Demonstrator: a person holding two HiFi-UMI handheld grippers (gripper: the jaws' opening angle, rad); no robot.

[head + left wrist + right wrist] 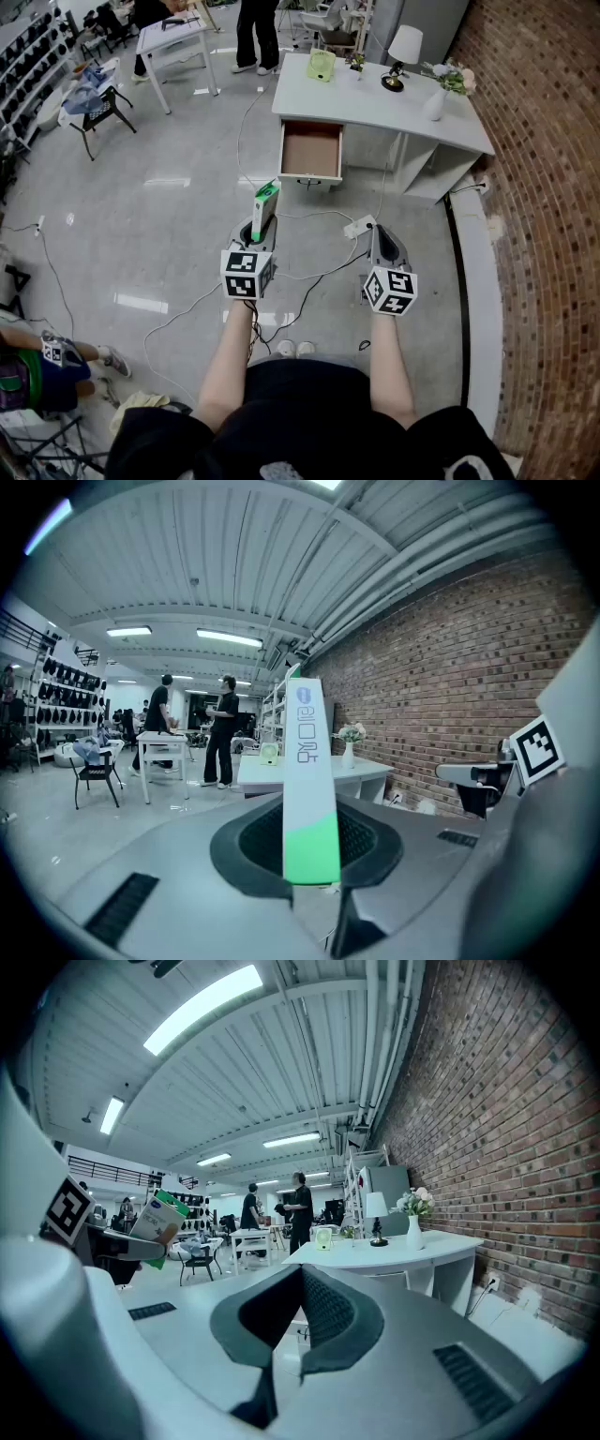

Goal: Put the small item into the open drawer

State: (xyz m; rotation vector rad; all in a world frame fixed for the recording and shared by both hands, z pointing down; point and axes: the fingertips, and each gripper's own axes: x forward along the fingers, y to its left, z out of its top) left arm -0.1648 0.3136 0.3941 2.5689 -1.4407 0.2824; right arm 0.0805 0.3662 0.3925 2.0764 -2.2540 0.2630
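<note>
A slim white-and-green box (265, 206) stands upright between the jaws of my left gripper (255, 234), which is shut on its lower end. In the left gripper view the box (307, 780) rises from the pads of that gripper (309, 846). My right gripper (382, 246) is held level beside it, its jaws shut with nothing in them; the right gripper view shows the right gripper (302, 1274) with its pads meeting. Ahead across the floor, the open drawer (311, 150) hangs out of the white desk (375, 108); its brown inside holds nothing I can see.
On the desk stand a lamp (404, 52), a vase of flowers (436, 101) and a small green fan (322, 64). Cables and a power strip (358, 227) lie on the floor between me and the desk. A brick wall (544, 187) runs along the right. People, a chair (94, 103) and a white table (173, 37) are at the back.
</note>
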